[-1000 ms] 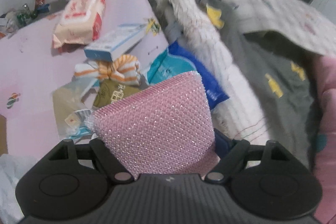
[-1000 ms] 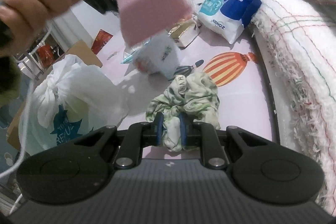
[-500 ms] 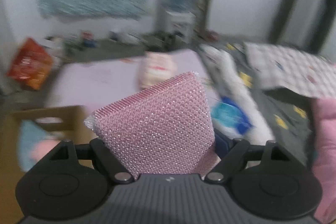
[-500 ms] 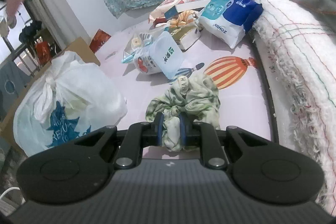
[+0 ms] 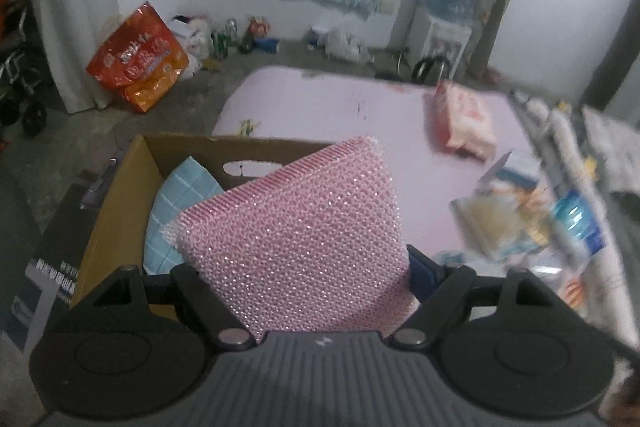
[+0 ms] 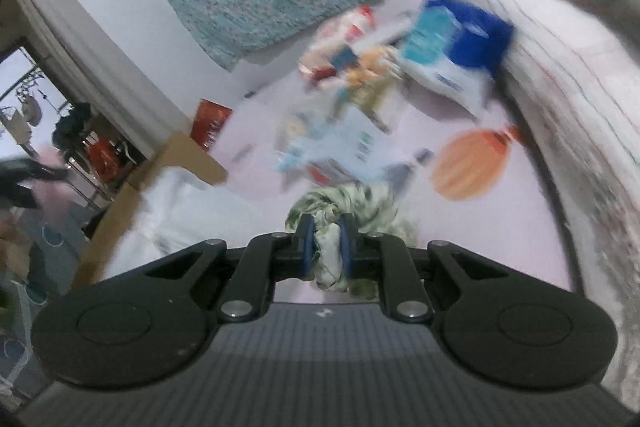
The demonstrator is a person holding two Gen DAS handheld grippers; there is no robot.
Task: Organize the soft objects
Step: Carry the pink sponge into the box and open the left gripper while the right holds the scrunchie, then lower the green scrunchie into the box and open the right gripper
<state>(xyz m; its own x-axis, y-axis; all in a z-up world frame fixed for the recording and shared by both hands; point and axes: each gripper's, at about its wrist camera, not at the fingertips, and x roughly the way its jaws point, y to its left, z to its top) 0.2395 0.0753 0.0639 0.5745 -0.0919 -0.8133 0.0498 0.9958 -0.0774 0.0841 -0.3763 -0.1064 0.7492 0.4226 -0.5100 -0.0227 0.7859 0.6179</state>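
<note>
My left gripper (image 5: 304, 279) is shut on a pink glittery sponge (image 5: 304, 235) and holds it above an open cardboard box (image 5: 120, 195) beside the bed. A light blue quilted cloth (image 5: 180, 199) lies inside the box. My right gripper (image 6: 326, 247) is shut on a green and white patterned scrunchie (image 6: 352, 207), which hangs just above the pink bedsheet (image 6: 500, 247). The left gripper with the pink sponge shows blurred at the far left of the right wrist view (image 6: 44, 183).
On the bedsheet (image 5: 340, 111) lie a pink wipes pack (image 5: 464, 119), a blue pack (image 6: 452, 51), boxes and wrappers (image 5: 504, 219). A rolled white blanket (image 6: 568, 75) runs along the right. A white plastic bag (image 6: 168, 211) sits at the bed's left edge. An orange bag (image 5: 140, 59) stands on the floor.
My left gripper has swung left with the sponge, from over the bed clutter to above the cardboard box. My right gripper has lifted the scrunchie a little and is moving; its view is blurred.
</note>
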